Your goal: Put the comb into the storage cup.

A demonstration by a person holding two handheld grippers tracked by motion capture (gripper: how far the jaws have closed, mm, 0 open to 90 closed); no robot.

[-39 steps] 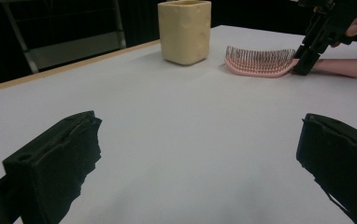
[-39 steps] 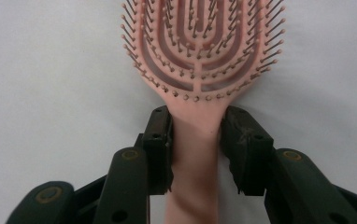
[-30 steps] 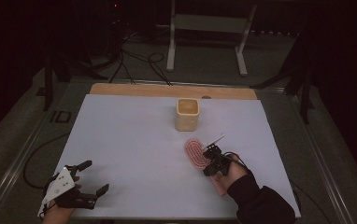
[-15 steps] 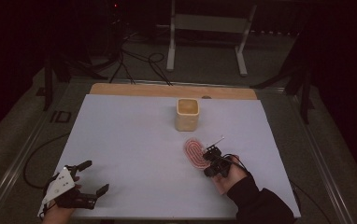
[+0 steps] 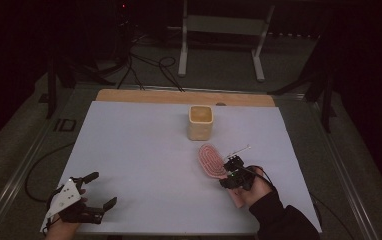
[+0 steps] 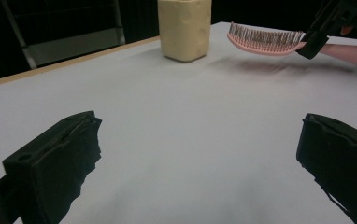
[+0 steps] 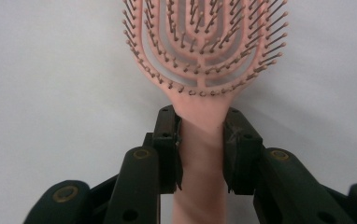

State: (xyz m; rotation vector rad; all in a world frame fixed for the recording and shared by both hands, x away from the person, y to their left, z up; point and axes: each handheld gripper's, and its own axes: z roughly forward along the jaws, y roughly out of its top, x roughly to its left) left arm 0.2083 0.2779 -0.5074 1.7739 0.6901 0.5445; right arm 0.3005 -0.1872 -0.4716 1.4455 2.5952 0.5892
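While the person's left hand is idling at the near left corner of the white table, the right hand is doing the work: the right gripper is clamping the neck of a pink hairbrush, just where the handle widens into the head. Gripping it there is keeping the bristled head out in front and the bristles facing up, and in the left gripper view the hairbrush is hanging level a little above the tabletop with its shadow lying underneath, so I judge it is being carried rather than resting. From the high view, the hairbrush is sitting right of centre, near the cream square cup but apart from it, with its head pointing roughly that way; my guess is the cup is where it is going.

The right gripper's jaws are pressing on both sides of the handle, narrowed to about its width, and the handle's tail is running back between them toward the palm. The left gripper is holding nothing: its jaws are standing wide apart over bare table, with both black fingers well clear of everything.
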